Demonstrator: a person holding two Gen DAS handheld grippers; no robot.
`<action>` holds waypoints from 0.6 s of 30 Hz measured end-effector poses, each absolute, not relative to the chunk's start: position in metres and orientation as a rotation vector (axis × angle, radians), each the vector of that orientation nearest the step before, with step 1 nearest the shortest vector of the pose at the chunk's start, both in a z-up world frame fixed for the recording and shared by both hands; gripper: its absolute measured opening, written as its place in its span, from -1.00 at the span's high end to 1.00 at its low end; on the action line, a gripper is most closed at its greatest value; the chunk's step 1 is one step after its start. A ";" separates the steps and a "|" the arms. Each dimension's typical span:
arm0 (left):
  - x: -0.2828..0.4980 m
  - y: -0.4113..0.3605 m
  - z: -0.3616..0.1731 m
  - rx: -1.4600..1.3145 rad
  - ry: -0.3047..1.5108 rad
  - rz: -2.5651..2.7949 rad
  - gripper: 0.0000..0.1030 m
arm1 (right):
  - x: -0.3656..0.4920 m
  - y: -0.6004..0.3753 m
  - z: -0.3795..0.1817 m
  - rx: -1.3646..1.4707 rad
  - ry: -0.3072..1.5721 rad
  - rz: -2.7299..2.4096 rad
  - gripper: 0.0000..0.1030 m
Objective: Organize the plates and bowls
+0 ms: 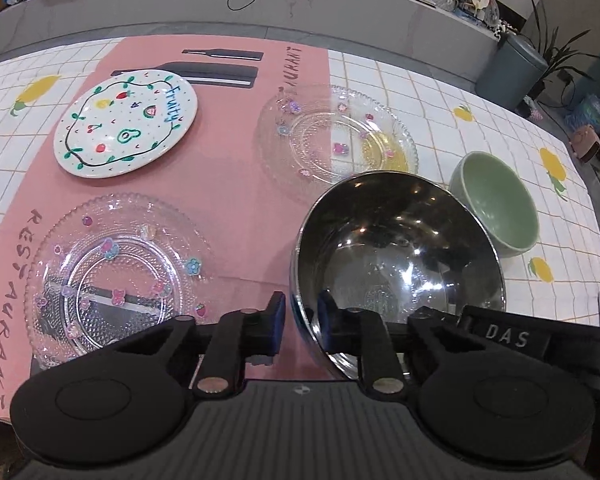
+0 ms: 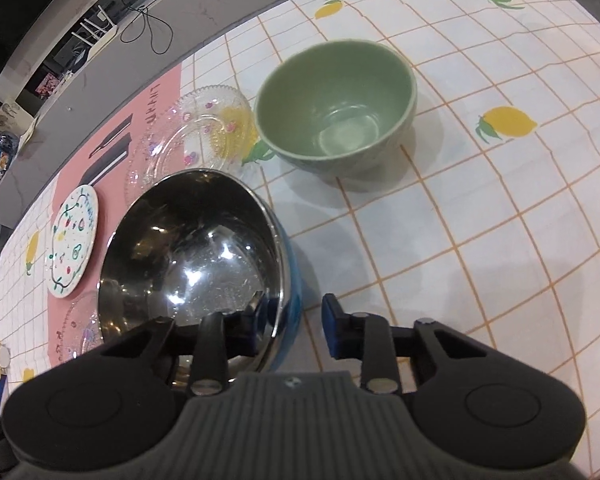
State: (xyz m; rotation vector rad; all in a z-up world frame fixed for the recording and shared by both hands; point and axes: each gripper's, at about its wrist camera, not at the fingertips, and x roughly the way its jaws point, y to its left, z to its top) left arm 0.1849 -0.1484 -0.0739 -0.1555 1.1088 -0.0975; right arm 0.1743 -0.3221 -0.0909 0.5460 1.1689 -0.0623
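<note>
Both grippers sit at our steel bowl [image 1: 396, 256]: left gripper [image 1: 302, 320] straddles its near-left rim, right gripper [image 2: 296, 328] its near-right rim, each narrowed with one pad inside and one outside. Whether the pads press yet, we cannot tell. Beyond the steel bowl, toward the right gripper's side, stands the green bowl [image 2: 336, 108], upright on the surface [image 2: 500, 220], so we judge the right side leads a nesting move.

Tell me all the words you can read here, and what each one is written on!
"Fruity": on the white painted plate.
"RESTAURANT": down the near-left edge of the pink mat.
"AURANT": the visible end of a word, upside down, at the pink mat's far edge, above a glass plate.
"DAS": on a black strap by the tongs.
Cards on the far counter: too blurred.
</note>
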 end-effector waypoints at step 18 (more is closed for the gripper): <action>0.142 -0.137 -0.036 -0.114 1.008 -0.111 0.73 | 0.127 -0.313 -0.064 0.558 1.096 0.031 0.68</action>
